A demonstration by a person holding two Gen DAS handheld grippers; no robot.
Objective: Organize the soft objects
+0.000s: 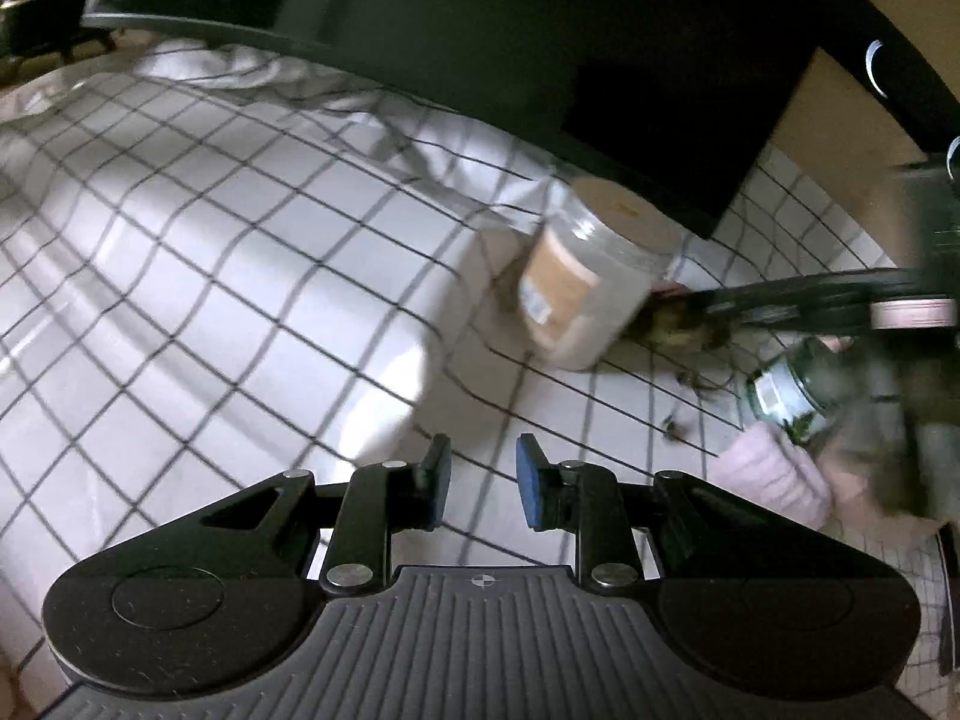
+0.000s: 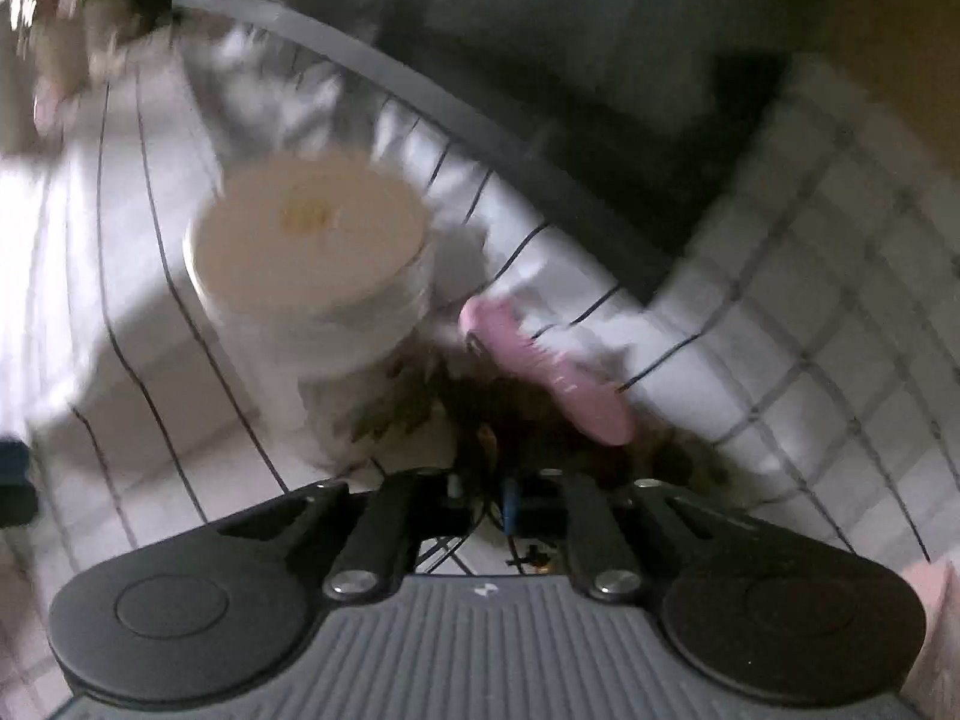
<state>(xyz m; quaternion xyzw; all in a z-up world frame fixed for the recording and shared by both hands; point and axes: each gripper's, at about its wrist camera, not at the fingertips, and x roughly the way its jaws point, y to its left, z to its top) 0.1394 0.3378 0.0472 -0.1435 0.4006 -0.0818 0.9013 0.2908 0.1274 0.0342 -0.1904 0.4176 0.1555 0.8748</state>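
Observation:
My left gripper [image 1: 483, 480] is open and empty above the white checked bedsheet [image 1: 252, 252]. My right gripper [image 2: 489, 495] is shut on the stems of a dark dried-flower bunch [image 2: 528, 420] that lies beside a large white-lidded jar [image 2: 312, 240]; the view is blurred. The bunch [image 1: 684, 324] and the jar [image 1: 588, 276] also show in the left wrist view, with the right gripper's body [image 1: 840, 300] reaching in from the right. A pink oblong object [image 2: 540, 366] lies over the bunch. A soft pink cloth [image 1: 774, 474] lies at the right.
A small glass jar with a pale label [image 1: 792, 390] lies near the pink cloth. A white pillow [image 1: 270, 300] bulges under the checked sheet at left. A dark headboard [image 1: 480, 30] runs along the back. Small dried bits [image 1: 672, 426] lie on the sheet.

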